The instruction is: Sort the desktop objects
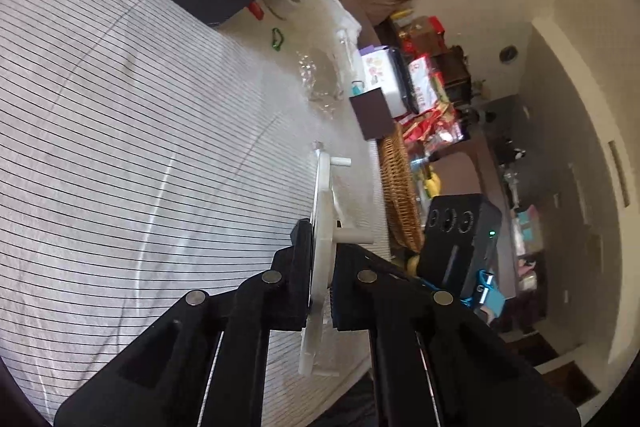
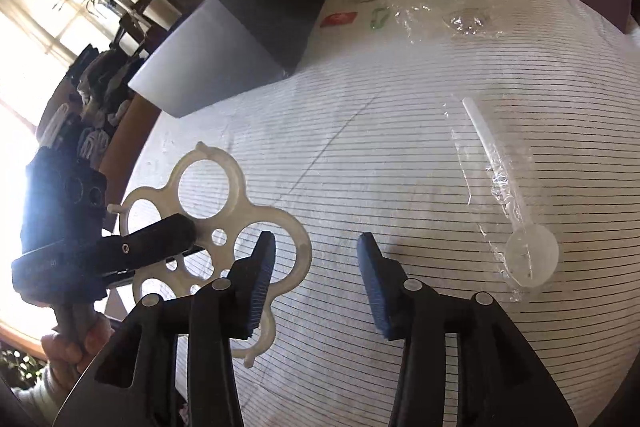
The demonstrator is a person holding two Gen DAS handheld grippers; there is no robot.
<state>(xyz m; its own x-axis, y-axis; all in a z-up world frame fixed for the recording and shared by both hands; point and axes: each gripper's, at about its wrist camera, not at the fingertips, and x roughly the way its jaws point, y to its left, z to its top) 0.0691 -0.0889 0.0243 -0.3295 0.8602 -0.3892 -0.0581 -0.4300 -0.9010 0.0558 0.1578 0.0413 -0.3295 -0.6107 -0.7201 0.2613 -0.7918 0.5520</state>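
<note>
While pinched edge-on, smooth white ringed plastic rack (image 1: 322, 247) crosses striped cloth (image 1: 140, 147).

Left tool (image 1: 322, 279): matte black plastic, two linkage arms per side, round grey metal pivot pins, thin white lines along the arms. Right tool (image 2: 316, 283): same black build w/ grey pins, ribbed dark-blue pads (image 2: 262, 283) on inner finger faces. Seen from left cam at 3 o'clock: black housing w/ three round recesses, green LED, blue anodized clamp. From right cam at 8 o'clock: bare-skin hand (image 2: 72, 343) around grey handle, light sleeve.
</note>
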